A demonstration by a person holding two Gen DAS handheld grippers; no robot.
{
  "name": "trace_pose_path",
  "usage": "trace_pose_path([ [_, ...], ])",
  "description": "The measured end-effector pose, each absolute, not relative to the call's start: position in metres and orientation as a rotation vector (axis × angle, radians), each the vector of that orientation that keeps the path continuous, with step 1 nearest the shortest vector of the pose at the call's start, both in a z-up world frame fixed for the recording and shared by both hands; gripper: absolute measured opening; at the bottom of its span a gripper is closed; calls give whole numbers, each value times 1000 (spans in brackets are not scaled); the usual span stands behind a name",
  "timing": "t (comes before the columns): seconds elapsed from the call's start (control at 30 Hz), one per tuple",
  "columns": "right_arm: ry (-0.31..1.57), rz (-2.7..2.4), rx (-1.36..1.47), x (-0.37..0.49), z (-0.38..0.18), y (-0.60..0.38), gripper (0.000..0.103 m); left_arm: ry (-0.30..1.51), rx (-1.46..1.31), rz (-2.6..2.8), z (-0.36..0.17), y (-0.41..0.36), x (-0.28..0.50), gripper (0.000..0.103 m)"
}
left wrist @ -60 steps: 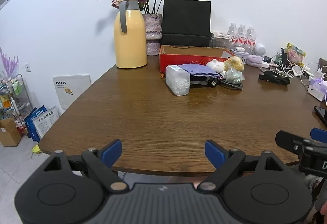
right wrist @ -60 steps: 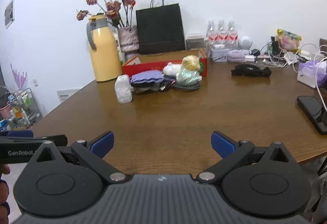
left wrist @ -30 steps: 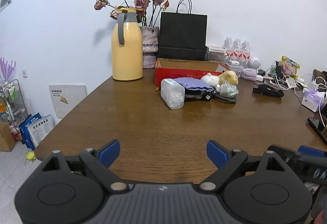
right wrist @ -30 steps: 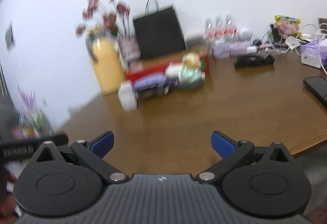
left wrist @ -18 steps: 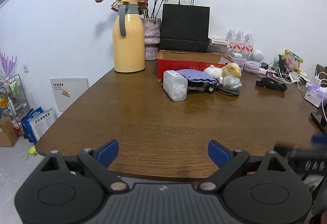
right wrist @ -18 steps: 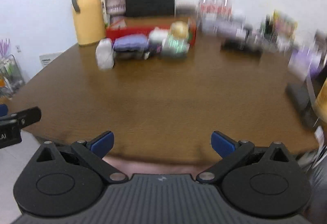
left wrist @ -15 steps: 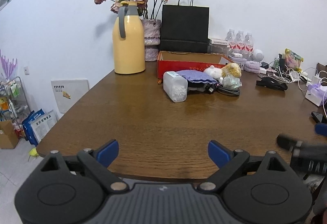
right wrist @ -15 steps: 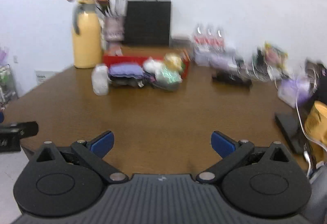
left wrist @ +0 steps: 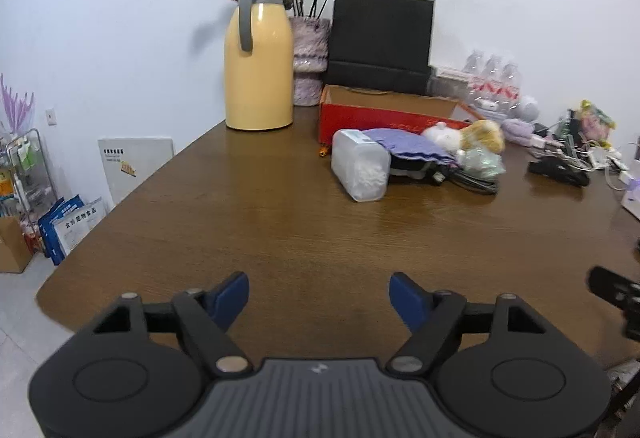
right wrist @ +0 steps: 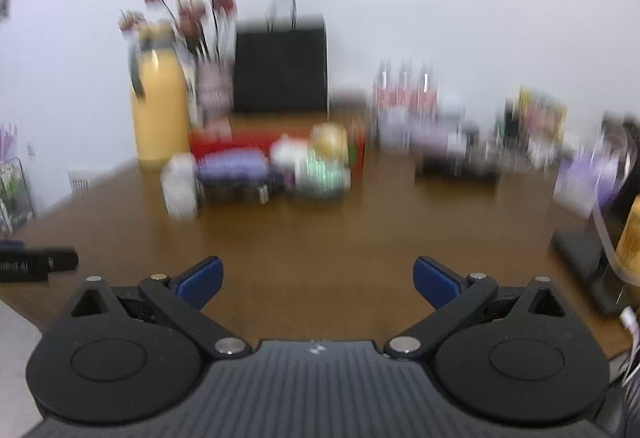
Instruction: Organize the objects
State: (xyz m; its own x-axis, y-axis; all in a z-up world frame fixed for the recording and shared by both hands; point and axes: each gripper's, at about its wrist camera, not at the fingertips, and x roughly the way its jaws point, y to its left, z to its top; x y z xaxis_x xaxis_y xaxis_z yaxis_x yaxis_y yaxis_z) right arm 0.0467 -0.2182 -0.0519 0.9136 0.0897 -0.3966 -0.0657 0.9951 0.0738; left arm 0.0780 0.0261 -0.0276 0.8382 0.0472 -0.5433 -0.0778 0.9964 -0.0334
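Observation:
A clear plastic container (left wrist: 360, 170) lies in front of a red cardboard box (left wrist: 384, 114) on the brown table (left wrist: 280, 230). Beside it sit a purple cloth pouch (left wrist: 412, 148), a plush toy (left wrist: 468, 134), a pale green packet (left wrist: 482, 162) and a black cable (left wrist: 472, 182). My left gripper (left wrist: 319, 298) hovers over the near table edge, well short of the pile; its jaws are closing with nothing between them. My right gripper (right wrist: 316, 280) is open and empty; its view is blurred. The same pile (right wrist: 256, 170) shows there at mid-table.
A yellow thermos jug (left wrist: 258, 66), a vase of dried roses (left wrist: 308, 62) and a black paper bag (left wrist: 382, 38) stand at the back. Water bottles (left wrist: 494, 82), chargers and cables crowd the back right. A phone (right wrist: 588, 258) lies at the right edge. Floor clutter (left wrist: 40, 206) sits left.
The left gripper has moved forward over the table and its jaws have narrowed. The right gripper has swung about, with its view blurred, and now faces the pile again.

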Motion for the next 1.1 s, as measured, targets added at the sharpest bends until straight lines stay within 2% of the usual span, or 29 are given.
trace_pose_path([
  [0.13, 404, 74, 29, 87, -43, -219, 103, 559, -20, 69, -25, 19, 128, 79],
  [0.23, 400, 90, -13, 124, -40, -217, 103, 555, 3, 50, -24, 11, 174, 85],
  [0.43, 442, 145, 0, 218, -39, -217, 98, 575, 27, 44, -28, 3, 245, 84],
  [0.47, 467, 156, 31, 237, -39, -218, 93, 575, 33, 34, -30, 2, 255, 83],
  [0.5, 489, 166, 60, 252, -41, -221, 85, 578, 40, 24, -31, 0, 263, 84],
  [0.57, 521, 187, 97, 280, -46, -223, 76, 597, 57, -3, -34, -2, 277, 74],
  [0.63, 550, 192, 104, 305, -54, -223, 75, 608, 46, -16, -36, 2, 285, 56],
  [0.67, 566, 188, 105, 314, -58, -223, 72, 618, 33, -5, -37, 4, 287, 54],
  [0.73, 604, 182, 110, 331, -67, -222, 59, 624, 26, -1, -39, 7, 290, 52],
  [0.77, 611, 179, 114, 334, -71, -222, 47, 622, 23, 1, -39, 8, 290, 51],
  [0.8, 611, 176, 121, 335, -73, -222, 45, 619, 27, 10, -40, 8, 291, 51],
  [0.83, 604, 179, 132, 334, -74, -222, 43, 611, 39, 32, -39, 7, 291, 53],
  [0.87, 600, 180, 136, 332, -74, -222, 38, 592, 52, 67, -39, 4, 290, 59],
  [0.9, 595, 178, 131, 328, -73, -222, 36, 576, 61, 105, -40, 1, 289, 85],
  [0.93, 588, 178, 125, 324, -71, -221, 35, 558, 72, 146, -40, -3, 287, 99],
  [1.1, 565, 194, 118, 293, -61, -223, 33, 466, 167, 223, -37, -10, 282, 98],
])
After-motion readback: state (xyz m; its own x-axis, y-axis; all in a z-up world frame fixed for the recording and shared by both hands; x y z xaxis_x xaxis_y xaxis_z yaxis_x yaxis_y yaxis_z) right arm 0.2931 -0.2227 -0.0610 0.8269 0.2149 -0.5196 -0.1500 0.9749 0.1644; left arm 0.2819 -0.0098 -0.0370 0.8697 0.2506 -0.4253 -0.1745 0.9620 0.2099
